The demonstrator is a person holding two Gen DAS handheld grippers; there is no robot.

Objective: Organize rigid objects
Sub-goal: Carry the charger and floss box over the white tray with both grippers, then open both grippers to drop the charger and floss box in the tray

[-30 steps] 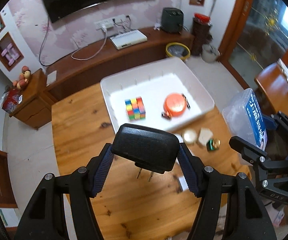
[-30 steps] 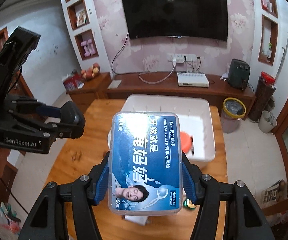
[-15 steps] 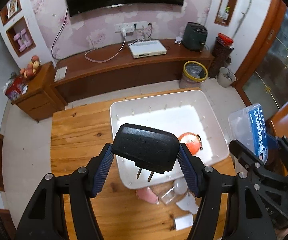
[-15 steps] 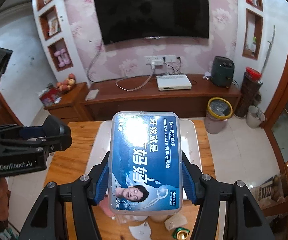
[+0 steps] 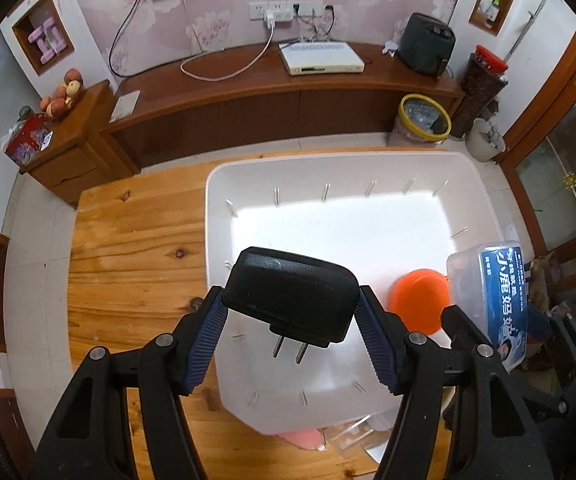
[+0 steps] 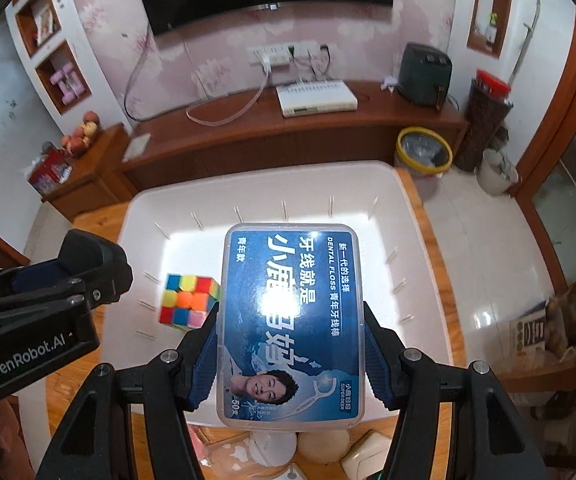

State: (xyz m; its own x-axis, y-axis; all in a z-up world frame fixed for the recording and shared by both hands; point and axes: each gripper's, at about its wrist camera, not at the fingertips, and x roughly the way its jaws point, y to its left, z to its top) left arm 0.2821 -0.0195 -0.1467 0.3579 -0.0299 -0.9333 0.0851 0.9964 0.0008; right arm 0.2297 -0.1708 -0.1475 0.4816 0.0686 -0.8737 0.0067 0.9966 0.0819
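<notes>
Broad plank-topped wooden table [image 5: 128,256], knotted and honey-coloured, under everything. On it, a large white rectangular plastic bin [image 5: 224,184] with small ribs along its inner walls, open at the top, filling the middle of both wrist views.

Over the bin, the left gripper [image 5: 292,322], pointing steeply down, ribbed blue pads clamped on the two sides of a black matte plastic plug adapter [image 5: 292,296]; two bare metal prongs sticking out below the body toward the camera. Held clear above the bin's white floor, touching nothing else.

Beside it, the right gripper [image 6: 291,354], likewise tilted down, jaws partly spread and pressed against the long sides of a clear flat plastic box with a blue dental floss label [image 6: 292,320]. Label face up toward the camera, box hanging over the bin's near half. Same box visible at the right edge of the left wrist view, just beside an orange round disc-shaped object [image 5: 420,304] lying on the bin floor.

Also on the bin floor, toward its left side in the right wrist view, a multicoloured puzzle cube [image 6: 188,300].

On the table at the bin's near rim, several small pale items and a pink one [image 5: 302,438], partly hidden, not identifiable.
</notes>
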